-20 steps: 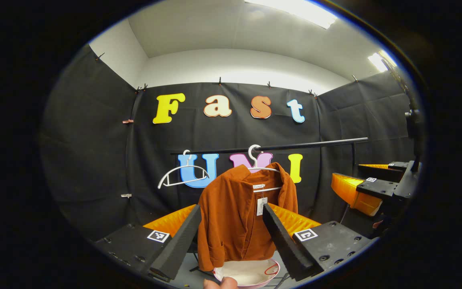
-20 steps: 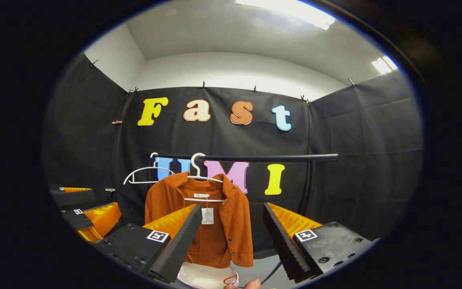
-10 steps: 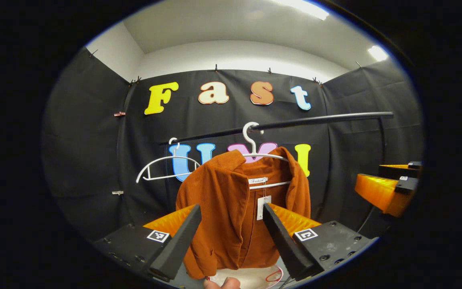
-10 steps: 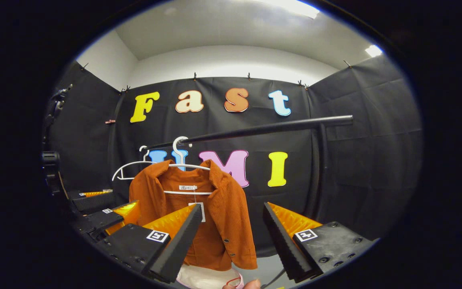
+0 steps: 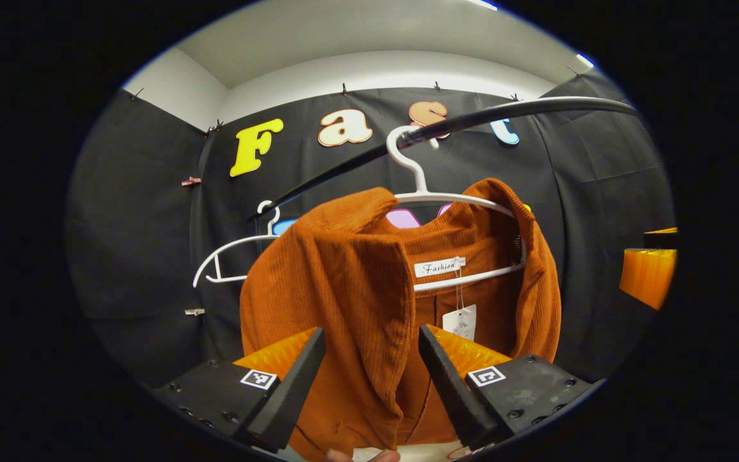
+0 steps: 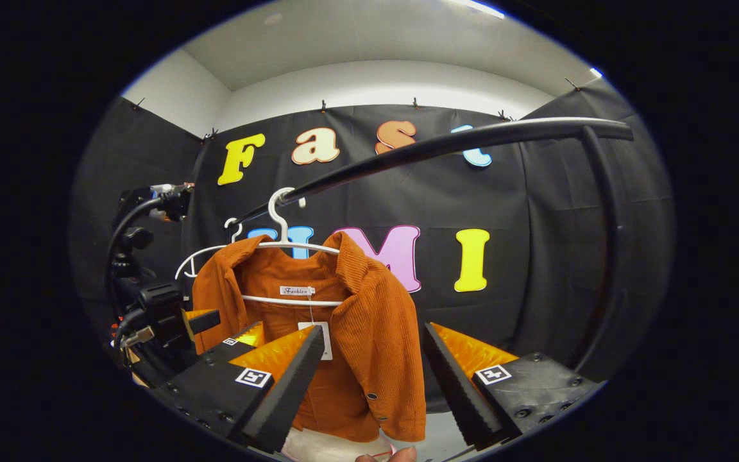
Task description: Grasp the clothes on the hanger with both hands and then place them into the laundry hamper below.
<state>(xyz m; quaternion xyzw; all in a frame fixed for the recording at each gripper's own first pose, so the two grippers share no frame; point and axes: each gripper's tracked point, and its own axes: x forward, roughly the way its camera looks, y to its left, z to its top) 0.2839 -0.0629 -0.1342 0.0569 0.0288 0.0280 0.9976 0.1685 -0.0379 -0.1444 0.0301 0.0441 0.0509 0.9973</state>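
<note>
Flanking hung jacket (image 5: 356,301), spread tongs (image 5: 369,385).

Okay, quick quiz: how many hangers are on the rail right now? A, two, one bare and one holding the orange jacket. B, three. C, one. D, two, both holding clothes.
A: a bare white hanger hangs beside the hanger carrying the orange jacket on the black rail.

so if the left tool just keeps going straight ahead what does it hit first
Most likely the orange shirt: its near front panel hangs right between the open fingers of the left tool, ahead of the white hanger. Depth is hard to judge, but nothing else lies in that line.
</note>
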